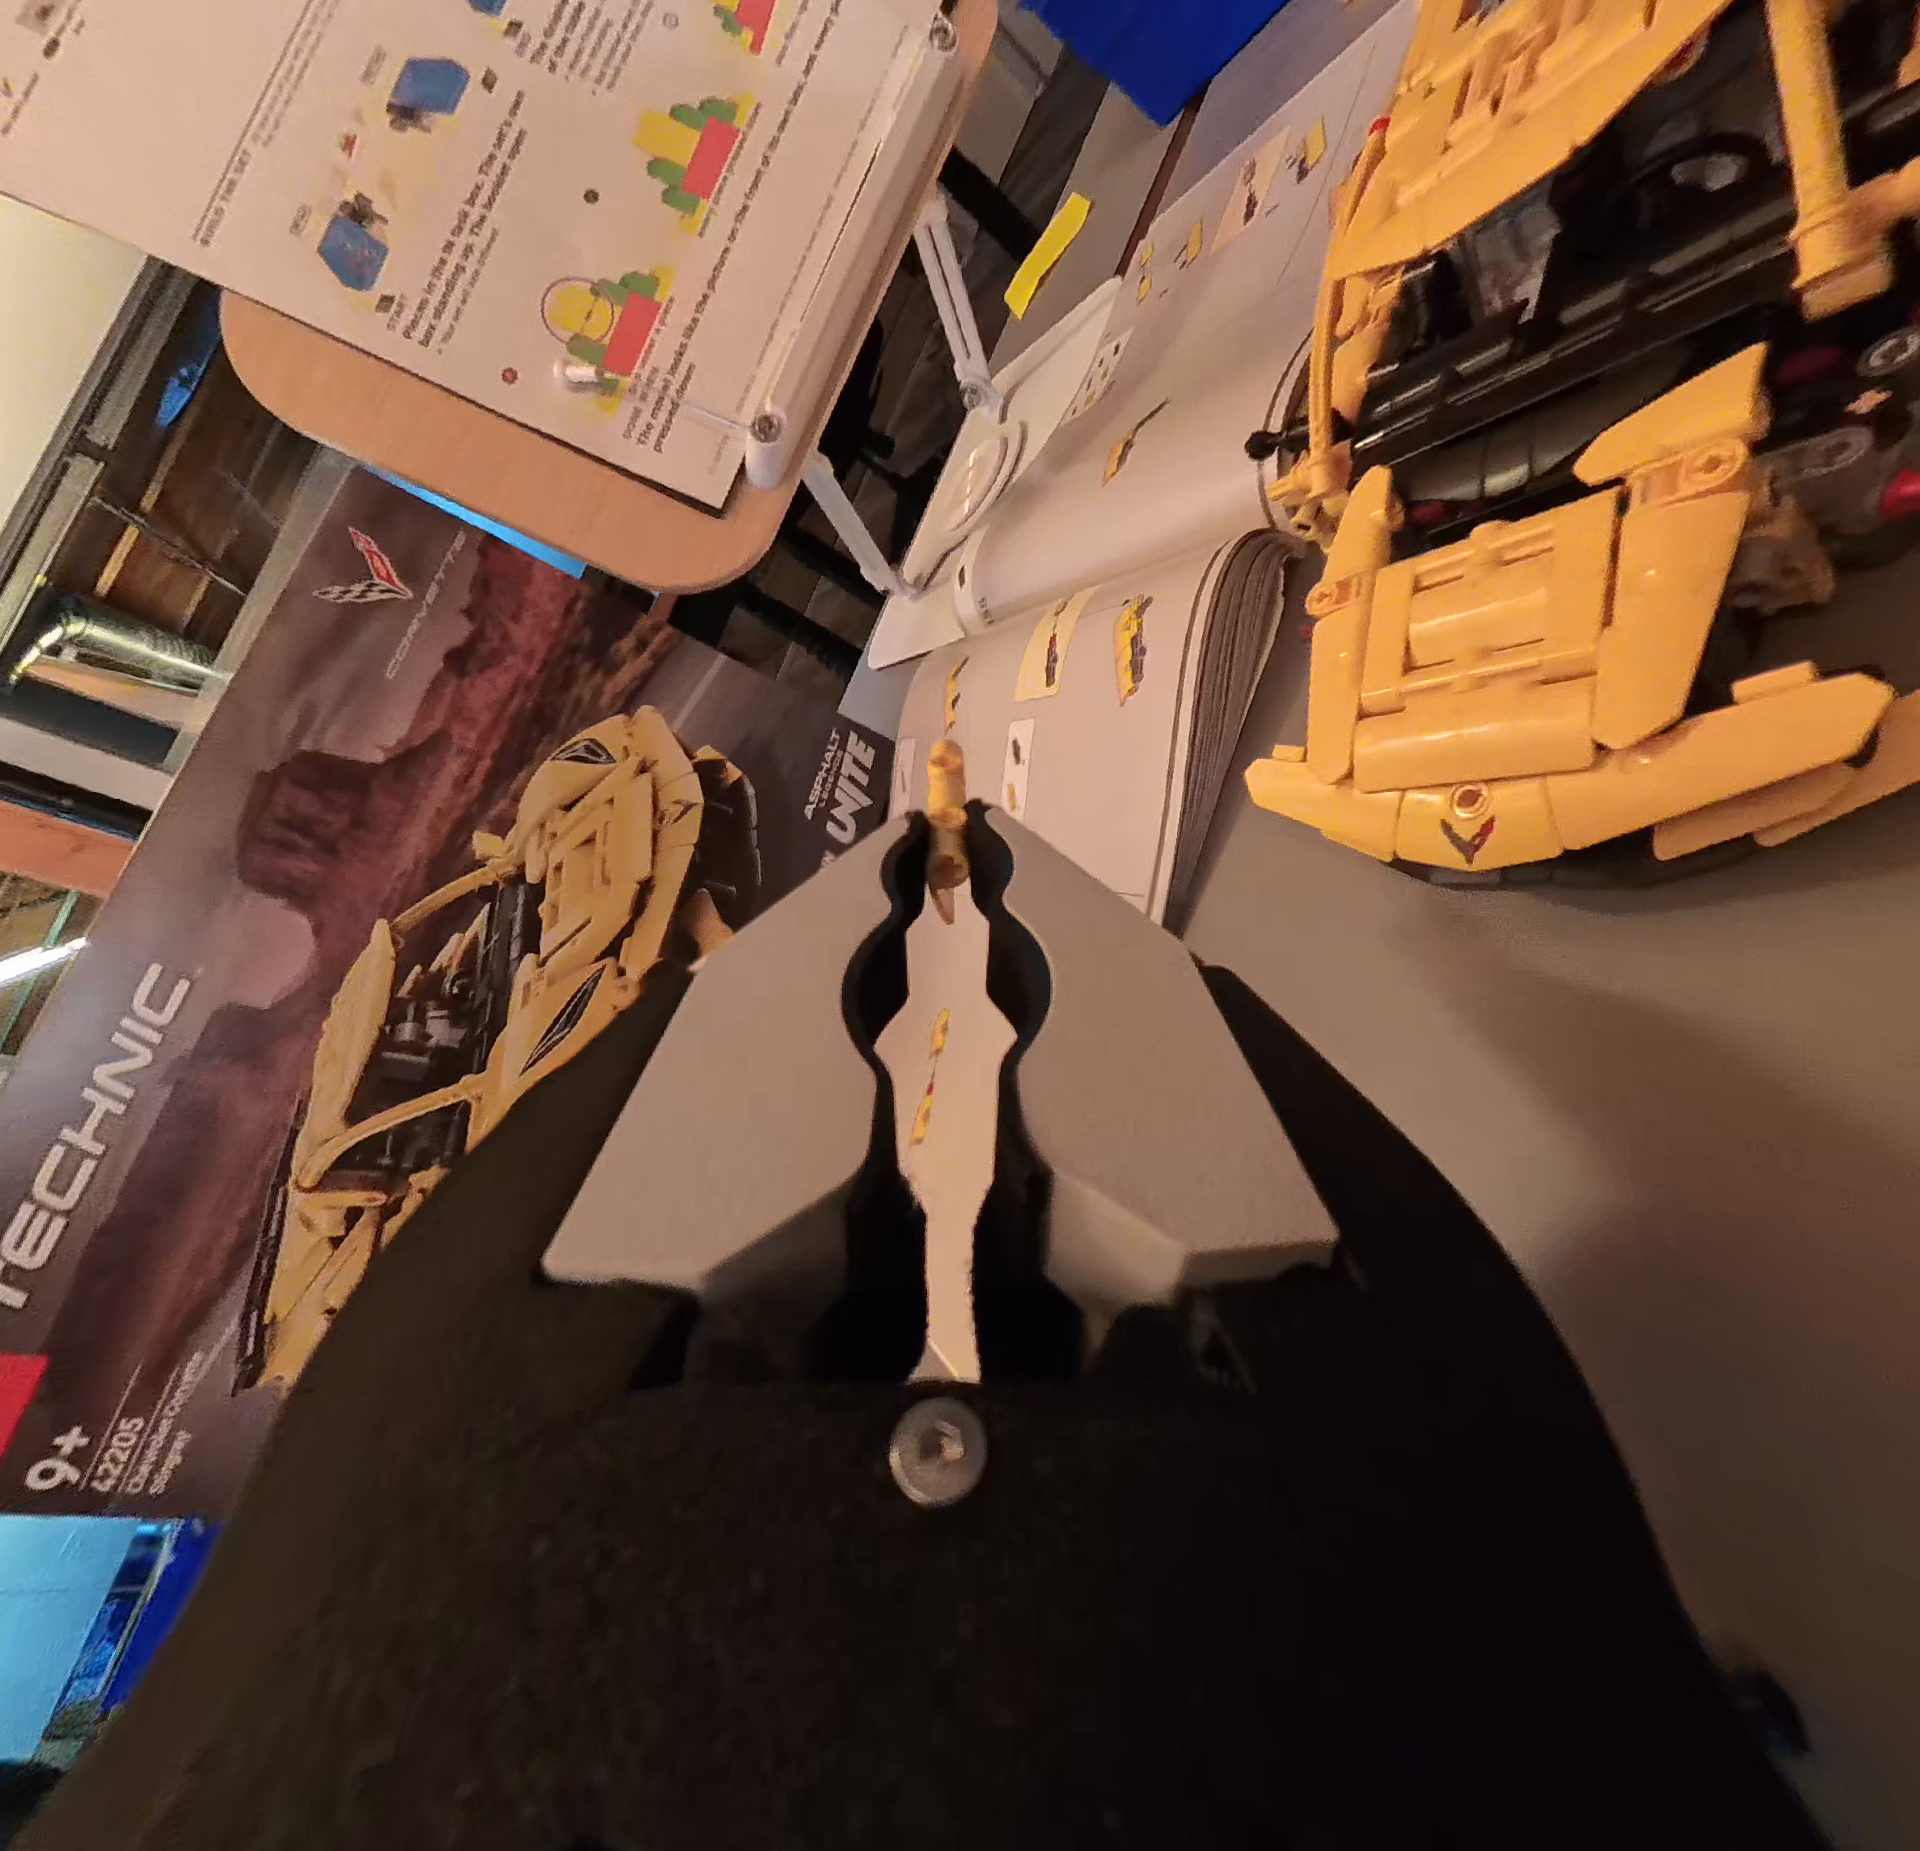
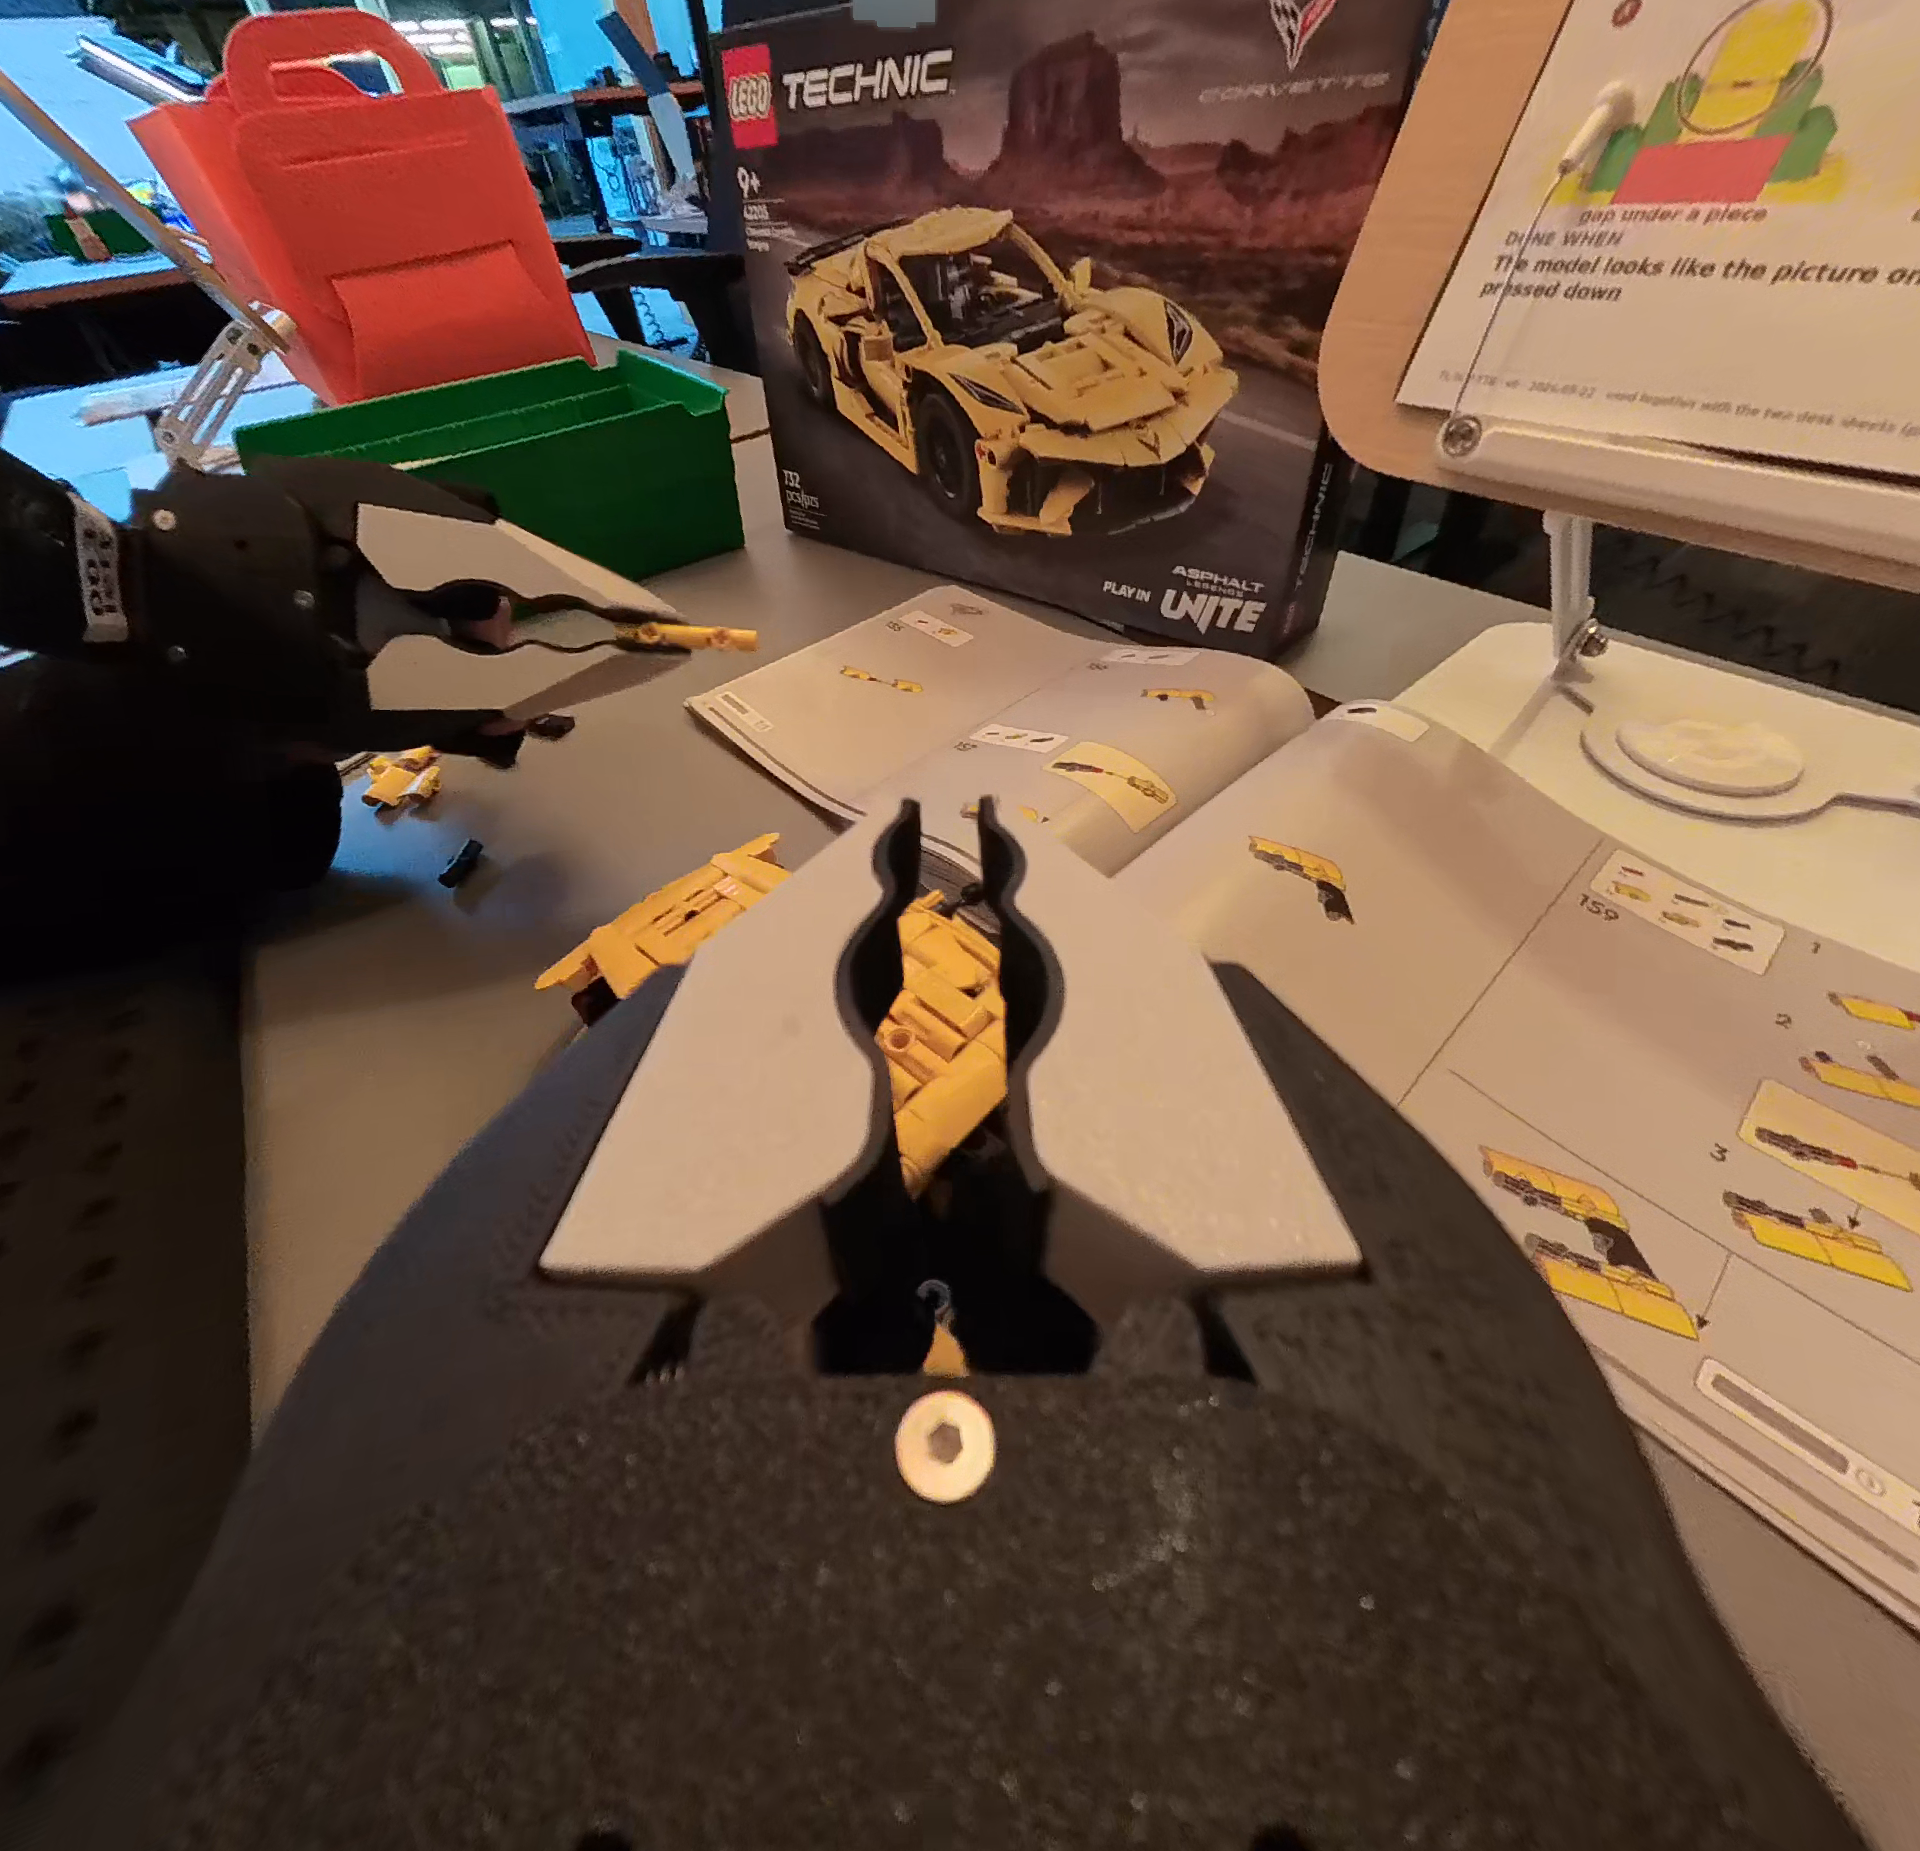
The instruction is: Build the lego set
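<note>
My left gripper (image 1: pixel 945 827) is shut on a small yellow pin piece (image 1: pixel 948 799) that sticks out past its tips, held above the open instruction booklet (image 1: pixel 1081 658). It also shows at the left of the right wrist view (image 2: pixel 665 640) with the pin (image 2: pixel 707 639). The yellow car model (image 1: pixel 1538 658) stands on the grey table to the right of the booklet. My right gripper (image 2: pixel 948 827) hovers over the model (image 2: pixel 935 1063), which shows through the gap between its fingers. Its jaws stand a narrow gap apart with nothing between the tips.
The set's box (image 2: pixel 1039 295) stands upright at the back. A green bin (image 2: pixel 540 451) with a red lid (image 2: pixel 364 212) is at back left. A sheet board on a white stand (image 2: pixel 1683 752) is at right. Loose yellow pieces (image 2: pixel 400 778) and a black pin (image 2: pixel 460 861) lie at left. My right fingertips sit around 20 cm from my left ones.
</note>
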`<state>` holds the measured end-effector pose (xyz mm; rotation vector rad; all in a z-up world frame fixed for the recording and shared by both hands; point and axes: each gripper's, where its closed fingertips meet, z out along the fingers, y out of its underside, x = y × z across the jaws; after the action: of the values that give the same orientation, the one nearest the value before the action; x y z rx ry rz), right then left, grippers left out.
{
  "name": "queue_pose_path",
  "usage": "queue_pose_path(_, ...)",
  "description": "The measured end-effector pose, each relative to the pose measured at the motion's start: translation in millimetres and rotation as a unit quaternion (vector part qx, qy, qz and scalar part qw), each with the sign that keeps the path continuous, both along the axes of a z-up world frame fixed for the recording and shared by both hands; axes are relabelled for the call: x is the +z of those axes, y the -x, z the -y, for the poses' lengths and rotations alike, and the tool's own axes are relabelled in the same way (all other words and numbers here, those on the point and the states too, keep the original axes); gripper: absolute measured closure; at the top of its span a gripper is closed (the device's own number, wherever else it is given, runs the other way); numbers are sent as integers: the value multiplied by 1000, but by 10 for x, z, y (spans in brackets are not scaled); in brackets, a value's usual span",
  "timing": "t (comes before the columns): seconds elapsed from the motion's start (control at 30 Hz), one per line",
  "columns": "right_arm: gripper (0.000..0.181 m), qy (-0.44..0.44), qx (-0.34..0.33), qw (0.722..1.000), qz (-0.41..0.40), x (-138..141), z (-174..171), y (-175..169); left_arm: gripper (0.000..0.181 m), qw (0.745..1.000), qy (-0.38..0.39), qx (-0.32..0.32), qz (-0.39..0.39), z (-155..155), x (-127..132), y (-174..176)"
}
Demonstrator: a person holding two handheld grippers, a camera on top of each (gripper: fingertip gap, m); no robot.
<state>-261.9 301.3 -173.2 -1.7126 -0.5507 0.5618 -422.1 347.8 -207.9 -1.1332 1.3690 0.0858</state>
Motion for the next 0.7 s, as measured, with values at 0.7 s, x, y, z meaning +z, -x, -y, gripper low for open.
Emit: queue_pose_path(0.7, 164, 42, 118, 990, -57, 86, 259, 308, 174, 985, 56, -146, 75, 752, 301, -471)
